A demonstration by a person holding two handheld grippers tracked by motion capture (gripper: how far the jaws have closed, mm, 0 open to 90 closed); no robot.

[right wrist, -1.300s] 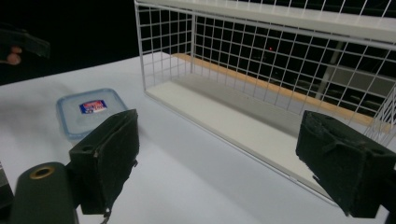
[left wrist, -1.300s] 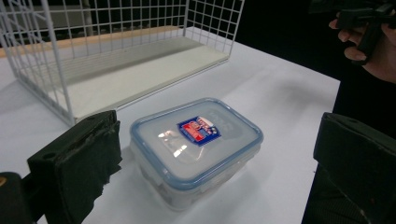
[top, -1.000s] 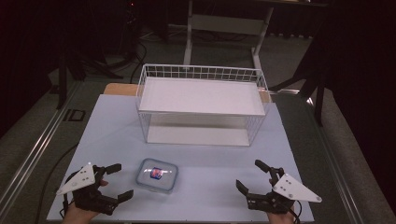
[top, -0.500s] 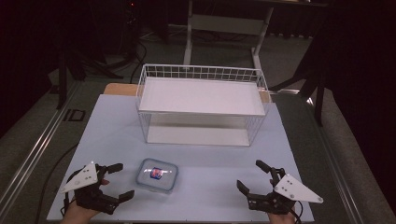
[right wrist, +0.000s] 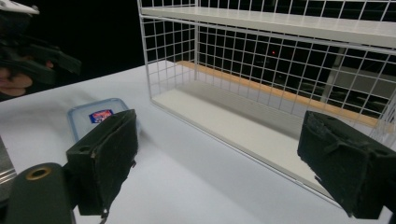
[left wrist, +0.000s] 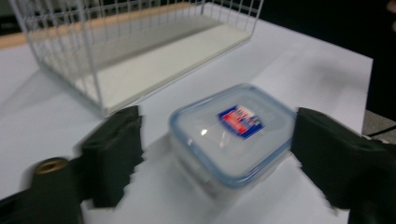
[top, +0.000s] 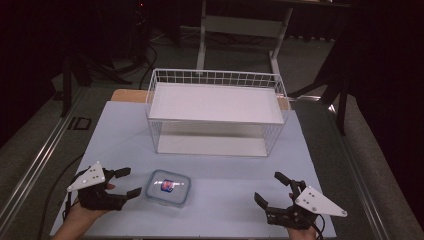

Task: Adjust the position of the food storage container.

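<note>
A clear lidded container (top: 169,187) with a blue rim and a red-and-blue label lies flat on the pale table mat near the front. My left gripper (top: 133,181) sits just to its left, with its tips pointing at it. In the left gripper view the container (left wrist: 233,135) lies ahead between the two black jaws of my left gripper (left wrist: 217,126). Those jaws have just been closing, and neither pad presses on the box. My right gripper (top: 266,186) rests open at the front right with nothing in it. In its own view my right gripper (right wrist: 219,126) faces the container (right wrist: 98,116).
A white wire basket (top: 215,77) with a white shelf board on top stands at the middle back of the mat (top: 115,135). It rises close ahead in the right gripper view as a wire wall (right wrist: 187,56). Dark floor and stands surround the table.
My left gripper has slid a little to the right toward the container, and its jaws stand narrower. The right gripper and the container have stayed put.
</note>
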